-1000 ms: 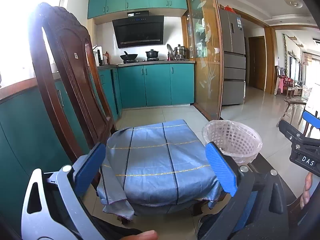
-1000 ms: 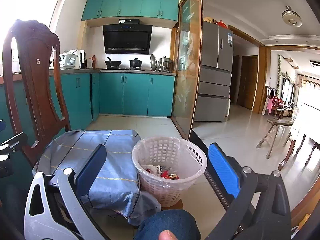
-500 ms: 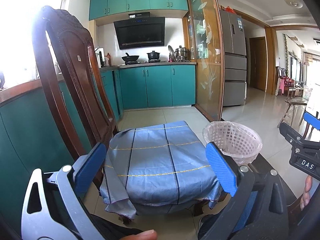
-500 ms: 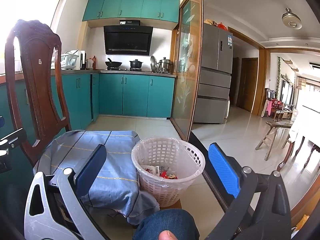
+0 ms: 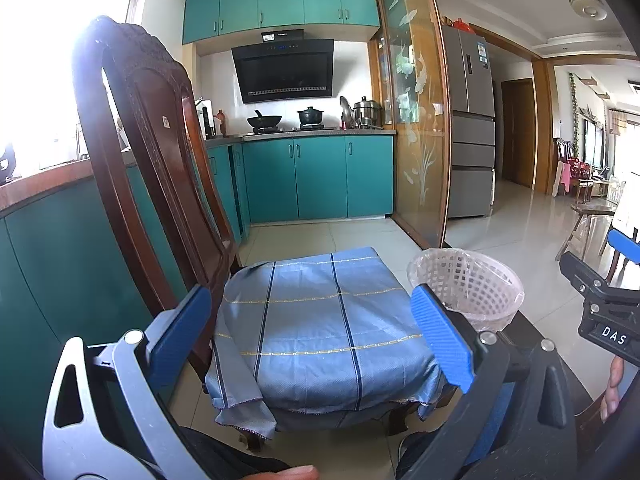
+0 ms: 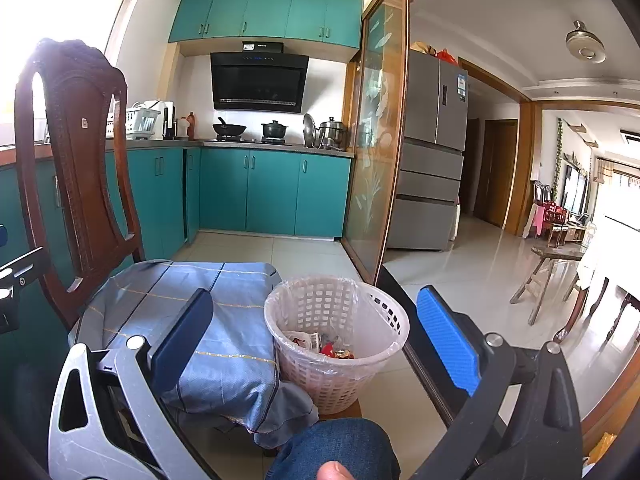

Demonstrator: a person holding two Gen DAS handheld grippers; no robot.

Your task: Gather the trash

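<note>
Left hand-held gripper: left hand-held gripper point(image 5: 312, 336) spread wide, nothing between its blue ribbed pads; held level, aimed over the chair seat.
Right hand-held gripper: right hand-held gripper point(image 6: 316, 340) spread wide, holding nothing; aimed at the basket from slightly above.
Basket: white plastic lattice waste basket with a clear bag liner point(image 6: 340, 344), round and tapering downward; stands on the floor tiles just beside the right edge of the chair seat.
Trash: crumpled wrappers, red and white point(image 6: 324, 346), lie in the basket's bottom.
Right view only: basket interior and its contents; a blue-jeaned knee point(image 6: 336, 448) at the bottom edge.
Left view only: basket seen side-on point(image 5: 466, 288), contents hidden behind the rim and the right pad; the other gripper's black body marked "DAS" at the right edge.
Chair: dark carved wooden chair with a tall arched back point(image 5: 160, 168); the seat is draped in a blue cloth with dark stripes and thin gold lines point(image 5: 320, 320), its front corner hanging loose.
Background: teal cabinets point(image 6: 272, 192) under a grey counter point(image 6: 280, 145) carrying pots.
</note>
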